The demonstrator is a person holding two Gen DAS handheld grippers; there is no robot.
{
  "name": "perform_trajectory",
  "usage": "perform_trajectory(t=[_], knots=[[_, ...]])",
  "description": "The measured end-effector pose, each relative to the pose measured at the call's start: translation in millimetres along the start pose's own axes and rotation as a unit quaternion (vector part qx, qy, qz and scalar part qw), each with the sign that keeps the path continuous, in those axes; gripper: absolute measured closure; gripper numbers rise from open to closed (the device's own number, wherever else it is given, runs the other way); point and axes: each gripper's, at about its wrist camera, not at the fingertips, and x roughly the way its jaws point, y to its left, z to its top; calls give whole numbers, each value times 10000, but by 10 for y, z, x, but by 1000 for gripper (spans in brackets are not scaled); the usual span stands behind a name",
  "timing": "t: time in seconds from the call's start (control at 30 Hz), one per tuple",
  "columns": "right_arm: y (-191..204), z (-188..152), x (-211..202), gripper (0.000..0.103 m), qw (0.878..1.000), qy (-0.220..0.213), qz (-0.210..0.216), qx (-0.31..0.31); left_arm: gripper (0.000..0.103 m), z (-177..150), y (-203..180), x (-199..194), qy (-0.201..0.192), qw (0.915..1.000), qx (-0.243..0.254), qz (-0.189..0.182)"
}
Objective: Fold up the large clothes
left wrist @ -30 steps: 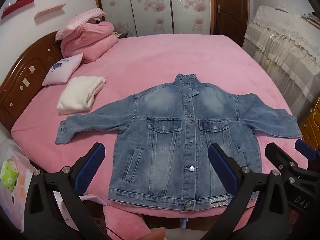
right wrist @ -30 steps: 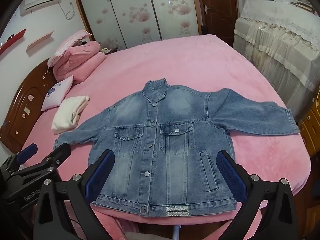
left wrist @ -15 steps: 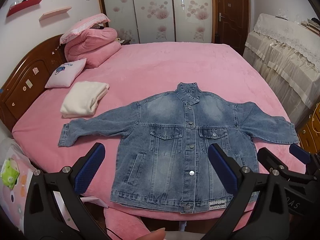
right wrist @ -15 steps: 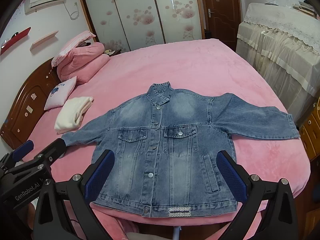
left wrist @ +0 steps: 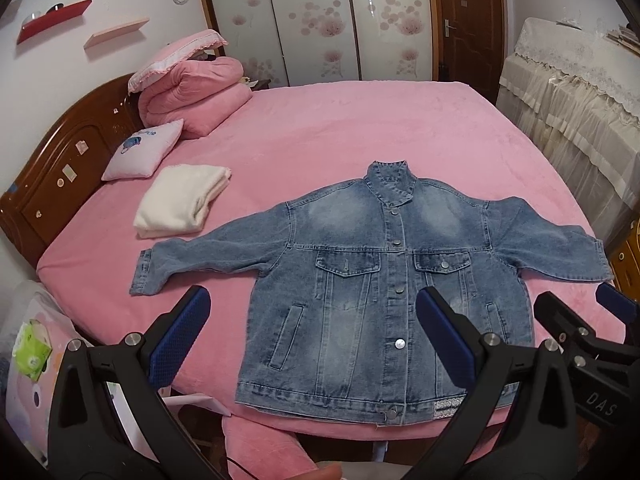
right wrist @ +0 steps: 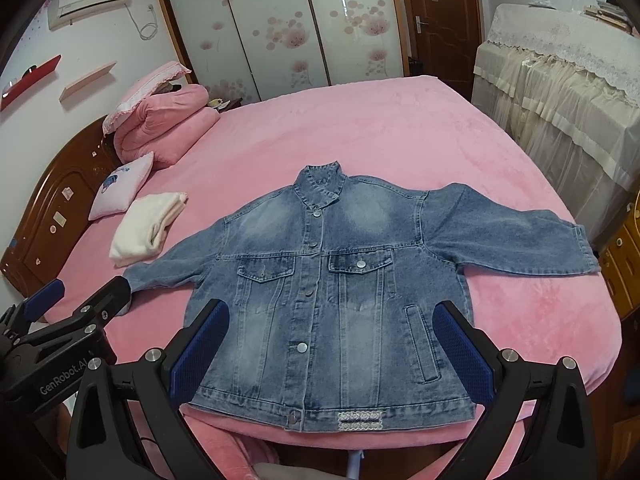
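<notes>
A blue denim jacket lies flat and buttoned, front up, on the pink bed, both sleeves spread sideways and its hem at the near edge; it also shows in the right wrist view. My left gripper is open and empty, held above the hem. My right gripper is open and empty, also above the hem. The right gripper shows at the right of the left wrist view, and the left gripper at the left of the right wrist view.
A folded cream garment lies left of the jacket. A small pillow and a pink quilt pile sit by the wooden headboard. A lace-covered cabinet stands right of the bed. A tissue pack sits low left.
Both grippers have risen and drawn back a little, so the jacket sits lower and more fully in both views. The jacket has not moved. Both stay open.
</notes>
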Motion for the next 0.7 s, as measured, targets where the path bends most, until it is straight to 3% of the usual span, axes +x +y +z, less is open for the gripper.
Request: perform_trajectory(t=[0.7], knots=[[-27,28,92,0,10000,49,-39,22,1,-10,-37,89,82,10000,23,7]])
